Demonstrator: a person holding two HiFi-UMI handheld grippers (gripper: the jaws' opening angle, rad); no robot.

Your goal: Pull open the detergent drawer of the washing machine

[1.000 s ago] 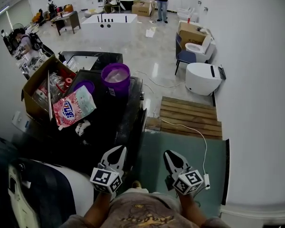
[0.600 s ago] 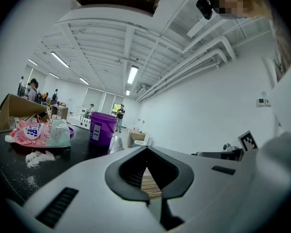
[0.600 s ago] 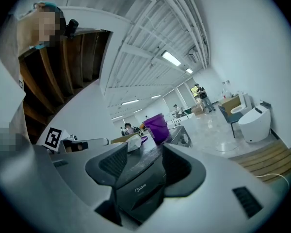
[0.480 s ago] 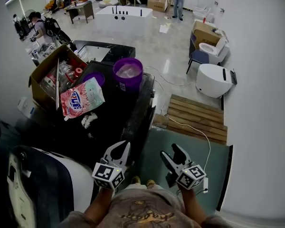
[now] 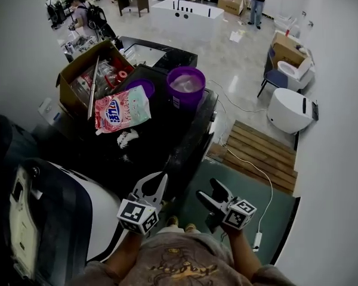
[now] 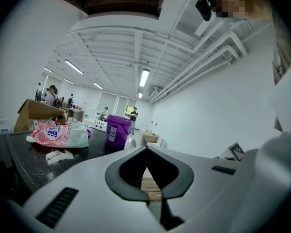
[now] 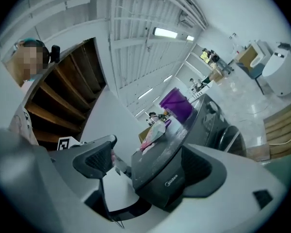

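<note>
Right gripper view: the right gripper [image 7: 145,165] has just been opening wide, nothing held, aimed at the upper front corner of the washing machine [image 7: 184,126]. The detergent drawer [image 7: 170,181] seems there; grip its edge firmly, pull straight. The left gripper [image 6: 146,155] is closed, empty.

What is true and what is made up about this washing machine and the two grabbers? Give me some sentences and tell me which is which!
1. A purple bucket stands on top of the dark washing machine. True.
2. The pink detergent bag is inside the cardboard box. False: it lies on the machine's top, beside the box.
3. The left gripper is shut with nothing in it. True.
4. The right gripper is clamped on the drawer. False: its jaws stand apart, having just been opening. The machine's corner shows between them, ungripped.
5. Some white powder is spilled on the machine's top. True.
</note>
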